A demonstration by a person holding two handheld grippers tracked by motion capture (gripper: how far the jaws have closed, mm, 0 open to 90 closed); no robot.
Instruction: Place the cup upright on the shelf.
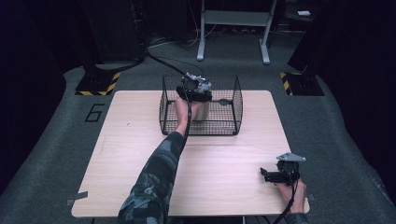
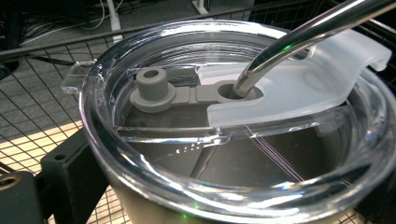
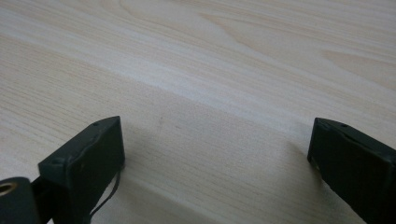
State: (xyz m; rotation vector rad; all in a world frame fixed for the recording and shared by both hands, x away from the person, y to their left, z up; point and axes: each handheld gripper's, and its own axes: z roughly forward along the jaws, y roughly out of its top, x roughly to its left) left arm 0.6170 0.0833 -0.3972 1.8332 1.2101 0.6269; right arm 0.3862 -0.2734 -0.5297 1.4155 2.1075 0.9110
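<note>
One black wire basket (image 1: 233, 100) sits at the table's far middle; inside it my left gripper (image 1: 198, 88) has its jaws clamped on a steel tumbler with a clear plastic lid (image 2: 233, 135). Basket mesh walls it in on every side. A bent metal straw (image 2: 299, 42) rises through the lid's grey stopper tab (image 2: 152, 88). Right gripper (image 3: 215, 154), jaws spread wide, rests on the pale wooden table (image 1: 224, 154) near its right front corner, well apart.
</note>
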